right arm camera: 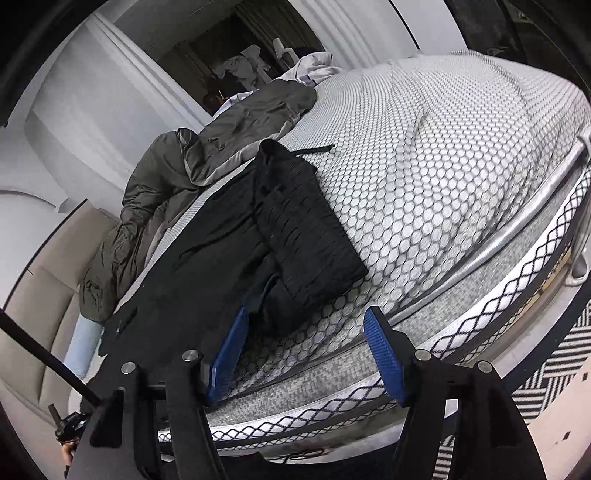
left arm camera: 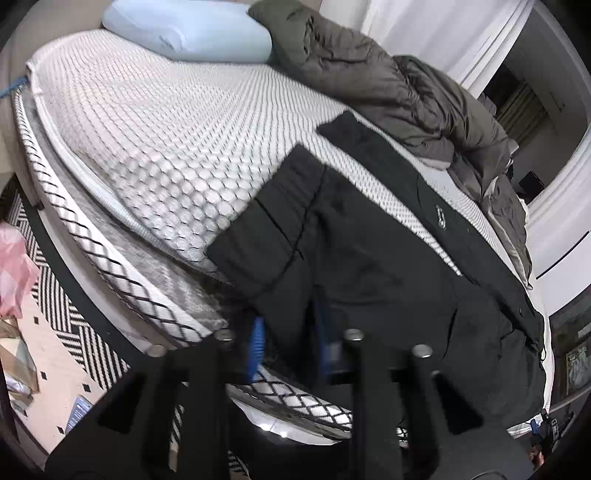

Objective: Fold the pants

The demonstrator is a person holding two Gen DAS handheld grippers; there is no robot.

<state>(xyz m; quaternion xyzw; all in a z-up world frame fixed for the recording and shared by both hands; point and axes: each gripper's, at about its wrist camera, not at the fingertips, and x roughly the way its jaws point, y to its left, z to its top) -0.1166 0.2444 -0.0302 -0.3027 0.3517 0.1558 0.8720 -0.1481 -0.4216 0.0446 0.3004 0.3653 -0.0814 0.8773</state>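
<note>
Now black pants point(left arm camera: 369, 240) lie spread lower centre to right on the honeycomb mattress point(left arm camera: 166, 147). Left gripper point(left arm camera: 291, 343), bottom centre, is clamped on the pants' near edge. Right gripper point(right arm camera: 306, 354), bottom centre, stands half apart, nothing pinched, its left pad by the hem.

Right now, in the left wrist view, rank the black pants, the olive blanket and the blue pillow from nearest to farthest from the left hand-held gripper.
1. Black pants: at the left hand-held gripper, on the mattress edge.
2. Olive blanket: beyond the pants, upper right.
3. Blue pillow: farthest, at the bed's head, upper left.
</note>
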